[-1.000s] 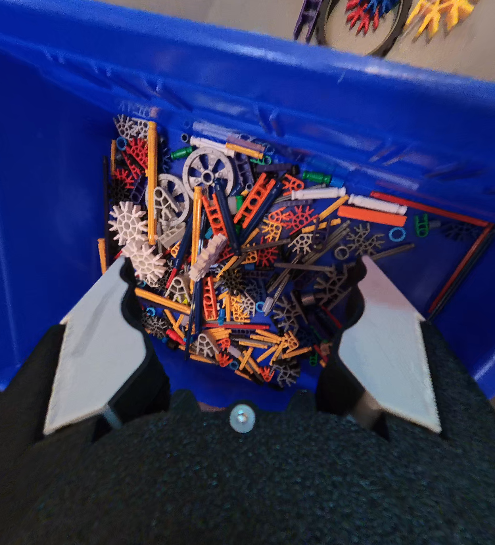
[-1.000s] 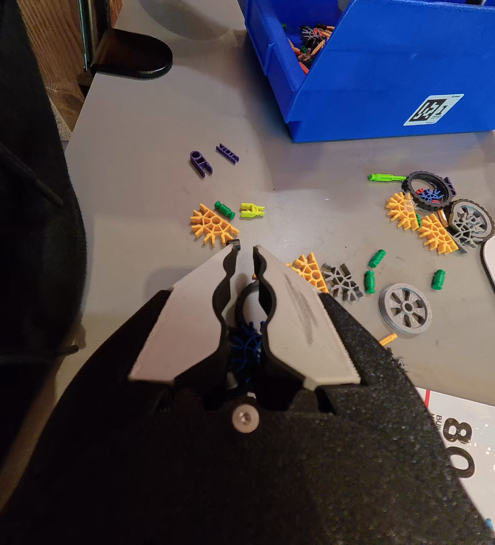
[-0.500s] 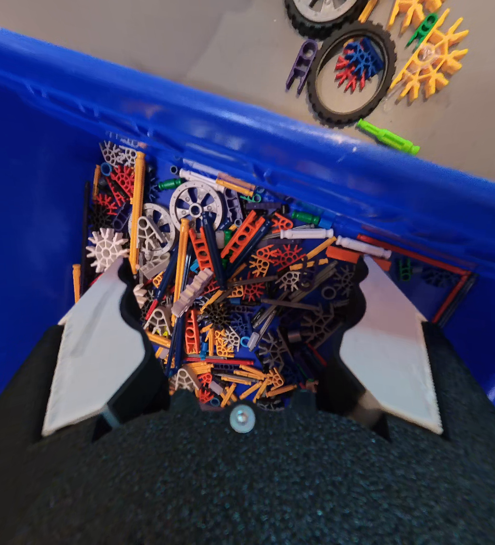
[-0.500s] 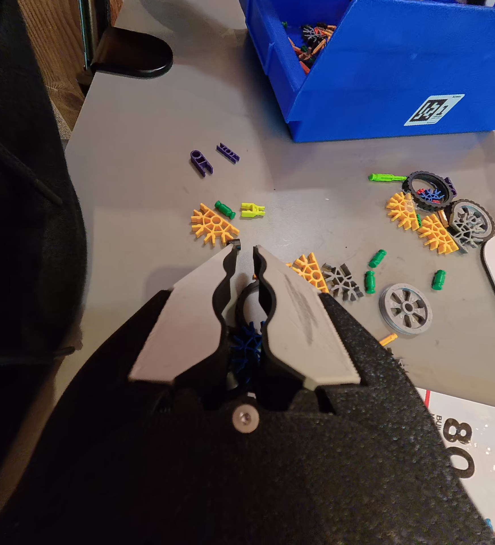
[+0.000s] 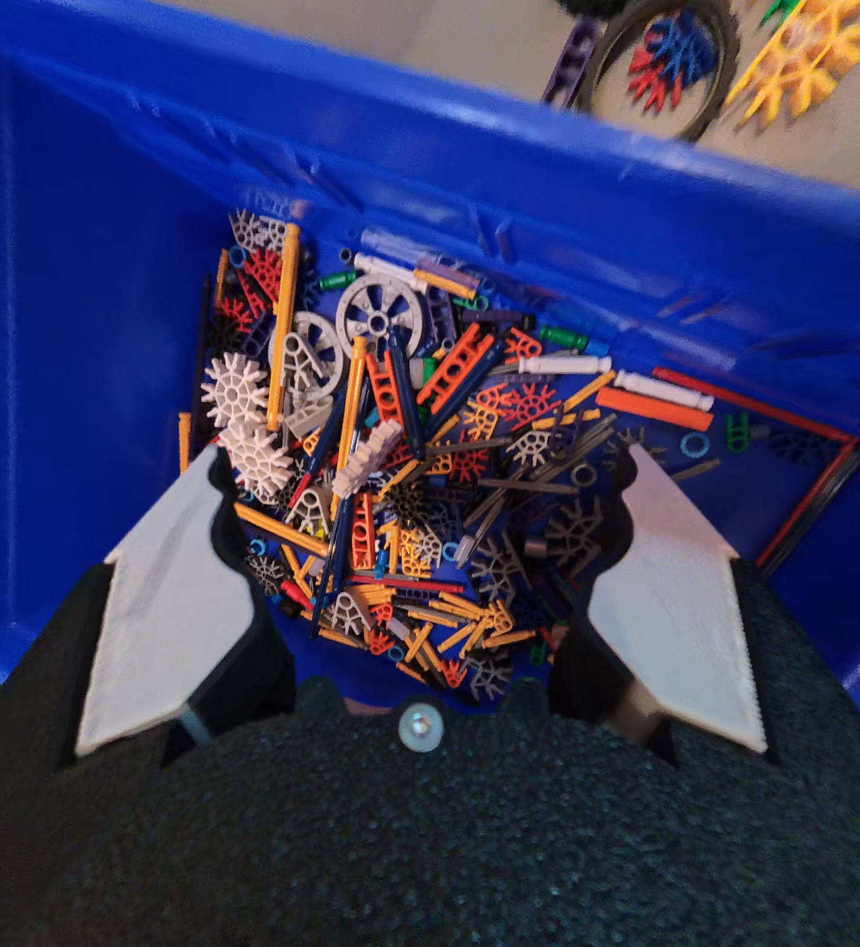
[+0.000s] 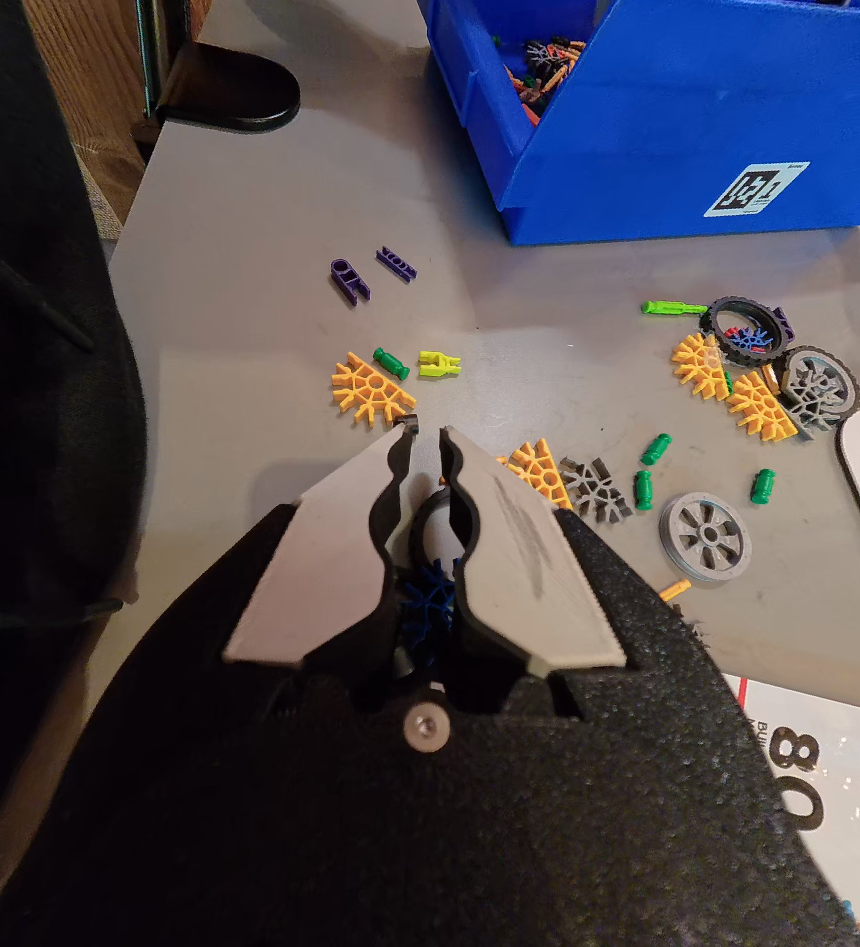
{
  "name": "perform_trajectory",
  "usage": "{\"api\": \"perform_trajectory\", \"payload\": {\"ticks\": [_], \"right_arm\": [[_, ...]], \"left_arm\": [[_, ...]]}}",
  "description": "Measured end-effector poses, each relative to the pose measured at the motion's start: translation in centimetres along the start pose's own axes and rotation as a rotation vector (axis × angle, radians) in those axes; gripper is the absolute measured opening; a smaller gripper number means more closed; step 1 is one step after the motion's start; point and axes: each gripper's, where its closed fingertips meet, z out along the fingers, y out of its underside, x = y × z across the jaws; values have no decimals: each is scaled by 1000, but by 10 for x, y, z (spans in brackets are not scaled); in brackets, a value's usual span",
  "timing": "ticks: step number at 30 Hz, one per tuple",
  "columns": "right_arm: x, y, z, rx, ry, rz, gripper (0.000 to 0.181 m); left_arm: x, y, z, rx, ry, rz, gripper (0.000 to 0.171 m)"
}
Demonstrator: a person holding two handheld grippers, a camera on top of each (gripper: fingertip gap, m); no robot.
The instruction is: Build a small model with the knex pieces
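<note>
My left gripper (image 5: pixel 420 456) – fingers wide apart, empty, drifted back over blue bin (image 5: pixel 417 153) since 0.5 s ago, hovering above loose parts pile (image 5: pixel 397 461). Right gripper (image 6: pixel 425 435) unmoved – fingers nearly together, clamped on black tire w/ blue connector (image 6: pixel 430 594), low over counter (image 6: pixel 263 307).

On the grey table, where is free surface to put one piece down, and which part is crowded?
The table is bare between the black round base, the blue bin and the two purple pieces. Another bare strip lies between the yellow-green clip and the light green rod. It is crowded near the black tyre and grey wheel.
</note>
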Motion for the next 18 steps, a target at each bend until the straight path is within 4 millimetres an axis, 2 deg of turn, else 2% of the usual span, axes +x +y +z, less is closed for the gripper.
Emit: {"api": "perform_trajectory", "payload": {"ticks": [1,4,9,13,18], "right_arm": [[0,0,0,0,0,0,9],[0,0,0,1,0,0,9],[0,0,0,3,-1,0,9],[0,0,0,3,-1,0,9],[0,0,0,1,-1,0,9]], "left_arm": [[1,-5,0,17,3,-5,140],[4,-15,4,48,14,-18,140],[11,-16,13,36,38,-27,141],[8,-9,11,16,32,-29,142],[7,12,11,-43,27,-26,141]]}}
